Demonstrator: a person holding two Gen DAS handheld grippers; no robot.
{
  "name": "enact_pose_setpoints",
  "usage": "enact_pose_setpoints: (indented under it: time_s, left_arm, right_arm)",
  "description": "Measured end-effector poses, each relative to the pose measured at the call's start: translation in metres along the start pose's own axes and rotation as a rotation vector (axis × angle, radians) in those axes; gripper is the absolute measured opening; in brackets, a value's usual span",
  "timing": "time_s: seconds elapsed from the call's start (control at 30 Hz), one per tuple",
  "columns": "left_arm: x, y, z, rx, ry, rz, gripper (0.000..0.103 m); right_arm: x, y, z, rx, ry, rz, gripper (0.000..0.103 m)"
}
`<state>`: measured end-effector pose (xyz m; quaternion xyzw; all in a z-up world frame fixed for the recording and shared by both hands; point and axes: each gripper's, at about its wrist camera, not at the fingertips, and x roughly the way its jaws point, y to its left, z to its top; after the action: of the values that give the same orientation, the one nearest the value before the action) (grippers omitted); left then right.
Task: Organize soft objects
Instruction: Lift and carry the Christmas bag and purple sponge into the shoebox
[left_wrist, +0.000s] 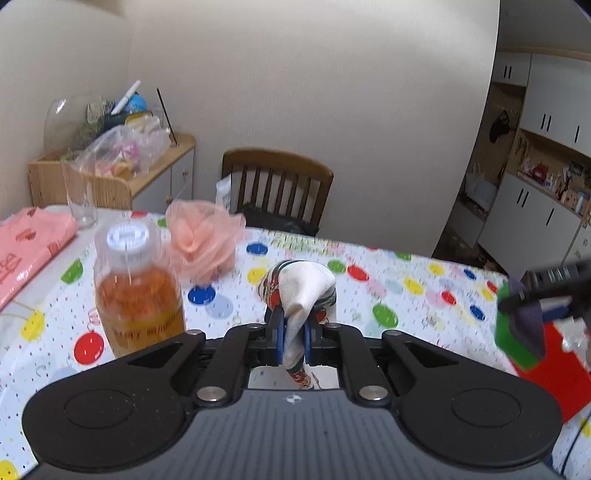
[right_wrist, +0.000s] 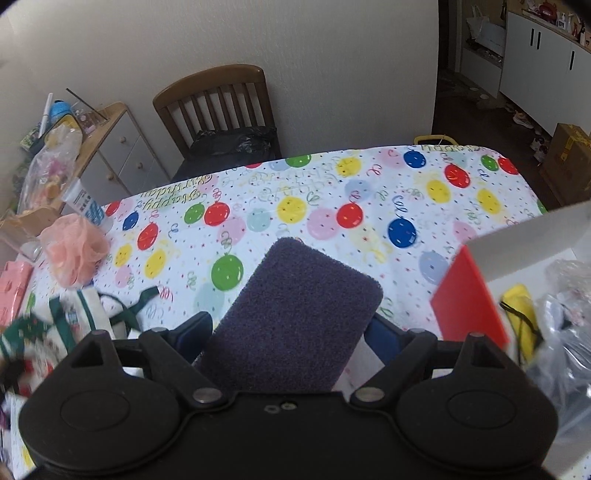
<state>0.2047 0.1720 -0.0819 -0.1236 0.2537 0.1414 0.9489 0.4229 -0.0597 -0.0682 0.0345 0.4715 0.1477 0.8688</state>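
**Currently: both grippers loaded, soft items in the air over the table**

Left wrist view: left gripper (left_wrist: 293, 341) is clenched on a fold of the patterned cloth (left_wrist: 304, 291). Blue pads pinch it near the middle, so one bunch stands up above the jaws and a tail hangs below them. Looks clear of the balloon tablecloth (left_wrist: 388, 288), judging by the free tail. Pinching a fold is the sensible grip on thin fabric; nothing rigid to clamp. Pink mesh pouf (left_wrist: 203, 240) sits on the table behind, just beside the juice bottle (left_wrist: 138, 291); an empty glass (left_wrist: 79, 195) and a pink folded bag (left_wrist: 29, 247) lie further left. Right gripper (left_wrist: 546, 295) shows at the right edge, blurred, carrying something dark.

Right wrist view: right gripper (right_wrist: 291, 332) is spread wide around the dark purple sponge (right_wrist: 295, 317), grasping it across its width. Sponge sticks out forward over the tablecloth, tilted. Wide jaws fit a bulky, squashy block. White box (right_wrist: 532, 229) with a red flap (right_wrist: 465, 306) stands at right, already holding a yellow item (right_wrist: 521, 317) and clear plastic: likely the drop-off bin. Pouf not yet collected. Green-strapped tote (right_wrist: 85, 314) lies at left, blurred.
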Motion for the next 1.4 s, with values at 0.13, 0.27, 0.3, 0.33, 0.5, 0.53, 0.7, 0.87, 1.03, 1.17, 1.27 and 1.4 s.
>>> enact_pose_setpoints:
  time_s: [0.13, 0.27, 0.3, 0.33, 0.5, 0.53, 0.7, 0.87, 1.03, 1.17, 1.27, 1.4]
  left_arm:
    - [-0.012, -0.009, 0.014, 0.002, -0.040, 0.012, 0.010]
    - [-0.026, -0.019, 0.030, -0.003, -0.081, 0.023, 0.010]
    - [-0.030, -0.022, 0.033, -0.004, -0.090, 0.024, 0.010]
    - [-0.034, -0.026, 0.037, -0.004, -0.097, 0.023, 0.010]
    - [-0.054, -0.048, 0.048, -0.015, -0.124, -0.006, 0.010]
    - [-0.058, -0.054, 0.051, -0.018, -0.130, -0.014, 0.010]
    - [-0.076, -0.085, 0.064, -0.018, -0.168, -0.063, 0.010]
    - [-0.090, -0.123, 0.076, 0.023, -0.208, -0.105, 0.010]
    - [-0.102, -0.162, 0.083, 0.044, -0.230, -0.167, 0.010]
    - [-0.104, -0.198, 0.088, 0.052, -0.232, -0.232, 0.010]
    - [-0.101, -0.231, 0.090, 0.070, -0.236, -0.279, 0.010]
    - [-0.092, -0.278, 0.095, 0.096, -0.225, -0.343, 0.010]
  right_arm:
    - [-0.020, -0.014, -0.014, -0.021, 0.008, 0.027, 0.088]
    - [-0.042, -0.028, -0.026, -0.040, 0.008, 0.056, 0.088]
    - [-0.047, -0.032, -0.028, -0.044, 0.007, 0.064, 0.088]
    - [-0.052, -0.036, -0.030, -0.048, 0.007, 0.071, 0.088]
    - [-0.080, -0.056, -0.036, -0.069, -0.011, 0.097, 0.088]
    - [-0.086, -0.060, -0.037, -0.073, -0.016, 0.099, 0.088]
    - [-0.109, -0.084, -0.036, -0.087, -0.043, 0.106, 0.088]
    - [-0.126, -0.113, -0.036, -0.067, -0.070, 0.100, 0.088]
    - [-0.139, -0.146, -0.034, -0.050, -0.095, 0.084, 0.088]
    - [-0.151, -0.175, -0.029, -0.035, -0.120, 0.053, 0.088]
    - [-0.157, -0.197, -0.026, -0.022, -0.135, 0.029, 0.088]
    - [-0.159, -0.224, -0.023, 0.000, -0.140, 0.000, 0.088]
